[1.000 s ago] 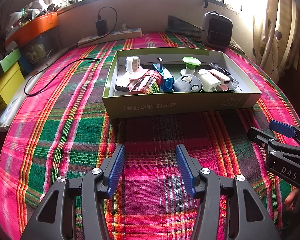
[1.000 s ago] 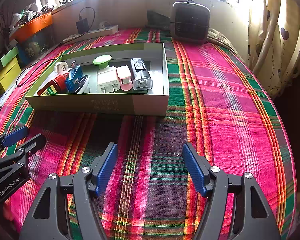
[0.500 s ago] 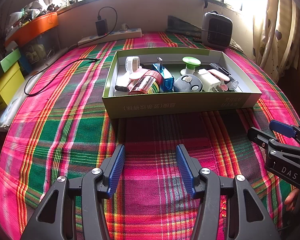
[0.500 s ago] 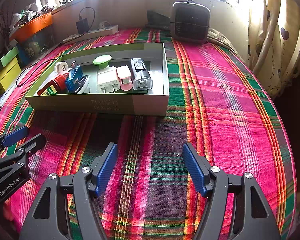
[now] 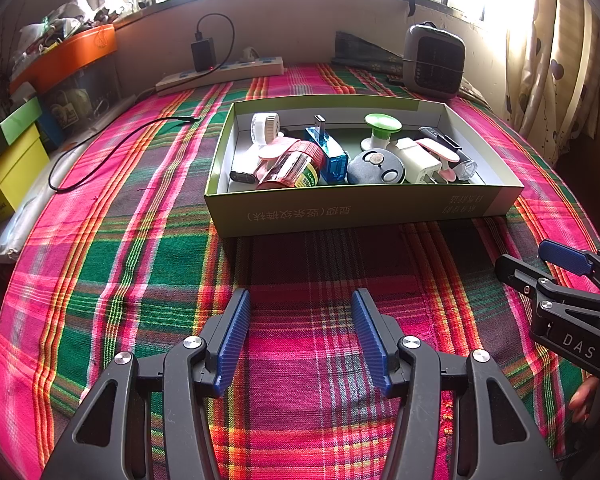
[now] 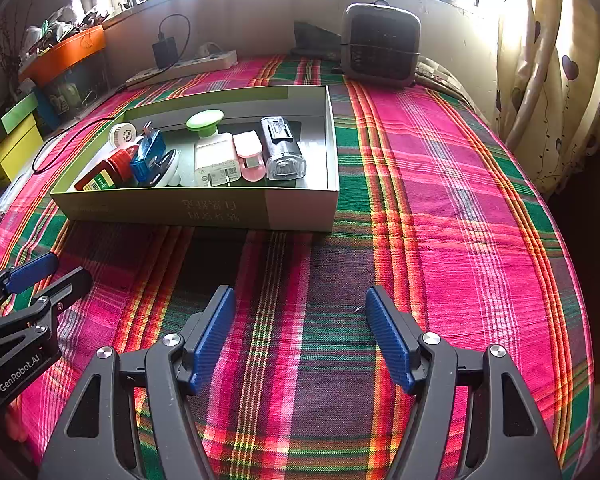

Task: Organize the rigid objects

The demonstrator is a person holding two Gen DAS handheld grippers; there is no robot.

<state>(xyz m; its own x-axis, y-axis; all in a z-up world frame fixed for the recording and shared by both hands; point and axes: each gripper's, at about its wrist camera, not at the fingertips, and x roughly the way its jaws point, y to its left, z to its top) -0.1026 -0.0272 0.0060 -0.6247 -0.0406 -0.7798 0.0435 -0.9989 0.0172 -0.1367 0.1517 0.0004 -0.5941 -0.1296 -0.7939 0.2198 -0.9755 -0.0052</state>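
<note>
In the lower middle of each wrist view, a gripper hangs over the plaid cloth with its jaws spread wide and nothing between them: the left gripper [image 5: 300,336] in its own camera, the right gripper [image 6: 300,336] in the other. Nothing has changed over the last second; both hands have kept still and every item sits where it did. That reads as a pause, either before the sorting begins or after it has ended, and the frames do not settle which.

The task's things all lie in the green box [image 5: 360,210], centre of the left view and left of centre in the right view. Packed along its near wall are a red-capped jar [image 5: 290,166], a blue USB adapter [image 5: 328,152], a grey round case [image 5: 374,166], a white charger [image 6: 214,158], a pink clip [image 6: 250,156] and a black bike light [image 6: 282,148]. A green-topped knob [image 6: 204,120] stands behind them. No loose object shows on the cloth [image 6: 440,200] outside the box.
</note>
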